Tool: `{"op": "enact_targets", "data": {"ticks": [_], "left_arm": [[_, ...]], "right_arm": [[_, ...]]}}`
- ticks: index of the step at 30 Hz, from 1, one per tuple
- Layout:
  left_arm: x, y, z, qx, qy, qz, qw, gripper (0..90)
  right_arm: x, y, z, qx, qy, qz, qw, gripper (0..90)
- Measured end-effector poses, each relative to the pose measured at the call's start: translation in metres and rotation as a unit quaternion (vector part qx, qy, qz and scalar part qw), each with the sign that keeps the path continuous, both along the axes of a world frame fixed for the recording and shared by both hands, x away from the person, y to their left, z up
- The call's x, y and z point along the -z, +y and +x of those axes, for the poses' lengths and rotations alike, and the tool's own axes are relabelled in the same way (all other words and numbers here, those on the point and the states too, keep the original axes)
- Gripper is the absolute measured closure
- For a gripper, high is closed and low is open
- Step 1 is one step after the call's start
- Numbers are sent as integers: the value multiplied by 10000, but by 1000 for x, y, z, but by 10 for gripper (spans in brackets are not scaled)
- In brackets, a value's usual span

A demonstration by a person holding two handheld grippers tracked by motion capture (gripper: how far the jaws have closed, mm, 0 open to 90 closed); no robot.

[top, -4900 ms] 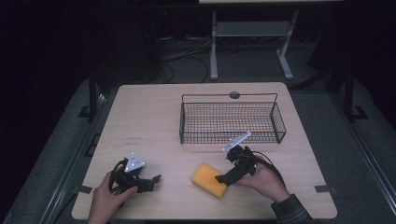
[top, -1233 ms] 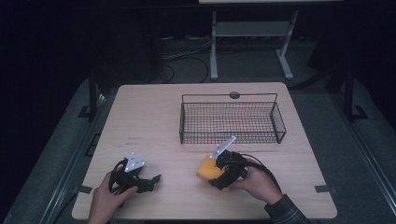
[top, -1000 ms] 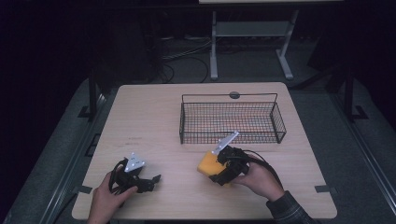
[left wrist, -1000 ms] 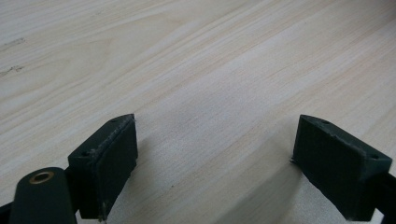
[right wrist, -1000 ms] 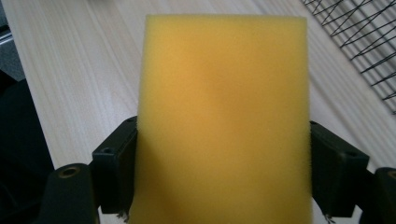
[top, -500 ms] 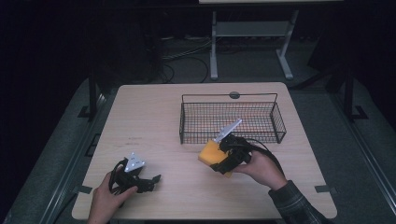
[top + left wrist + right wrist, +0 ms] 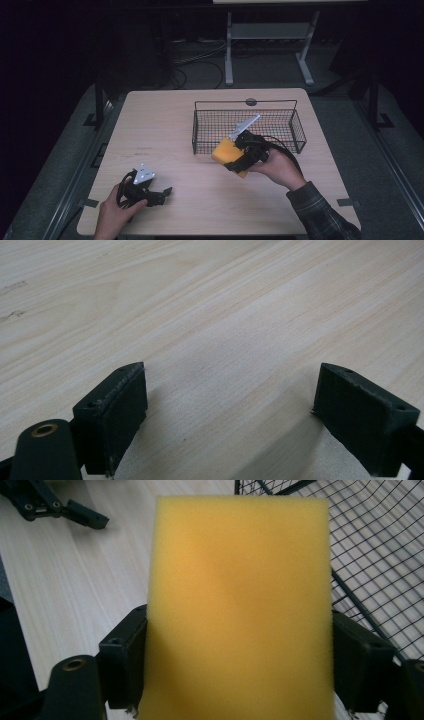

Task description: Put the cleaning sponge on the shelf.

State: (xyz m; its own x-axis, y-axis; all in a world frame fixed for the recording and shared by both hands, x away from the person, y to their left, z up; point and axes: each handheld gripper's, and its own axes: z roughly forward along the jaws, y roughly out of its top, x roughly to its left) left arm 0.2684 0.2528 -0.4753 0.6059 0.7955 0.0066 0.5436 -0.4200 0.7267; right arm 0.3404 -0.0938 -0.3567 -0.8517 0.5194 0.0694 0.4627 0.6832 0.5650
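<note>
Right gripper (image 7: 239, 161) pinches the yellow sponge (image 7: 226, 150) across its width, lifted off the table (image 7: 160, 125) just at the near-left corner of the wire basket (image 7: 248, 106). Pickup looks done; drop into the basket is left (my guess). Left gripper (image 7: 156, 195) rests near-left, jaws spread, holding nothing. The sponge's near end is hidden behind the gripper.

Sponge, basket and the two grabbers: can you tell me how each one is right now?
Yellow sponge: squeezed between the right gripper's jaws, lifted off the table, beside the basket's near wall.
Wire basket: upright on the table, nothing visible inside it.
Right gripper: shut on the sponge.
Left gripper: jaws wide open, nothing between them, low over the table.
</note>
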Motion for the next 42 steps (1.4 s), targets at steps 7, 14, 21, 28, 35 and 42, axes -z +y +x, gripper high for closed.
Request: {"op": "enact_targets", "data": {"ticks": [7, 14, 21, 28, 35, 42], "left_arm": [[0, 0, 0, 1, 1, 2, 10000, 130], [0, 0, 0, 1, 0, 1, 10000, 130], [0, 0, 0, 2, 2, 5, 10000, 130], [0, 0, 0, 0, 0, 1, 10000, 130], [0, 0, 0, 3, 0, -2, 10000, 130], [0, 0, 0, 3, 0, 7, 10000, 130]], "right_arm": [[-6, 2, 15, 73, -76, 2, 9999, 226], [-11, 6, 27, 113, -112, 11, 9999, 226], [-19, 12, 43, 169, -166, 57, 9997, 226], [-20, 17, 54, 209, -171, 45, 9996, 226], [-20, 24, 70, 269, -177, 17, 9995, 226], [-18, 31, 83, 310, -186, -20, 9993, 225]]}}
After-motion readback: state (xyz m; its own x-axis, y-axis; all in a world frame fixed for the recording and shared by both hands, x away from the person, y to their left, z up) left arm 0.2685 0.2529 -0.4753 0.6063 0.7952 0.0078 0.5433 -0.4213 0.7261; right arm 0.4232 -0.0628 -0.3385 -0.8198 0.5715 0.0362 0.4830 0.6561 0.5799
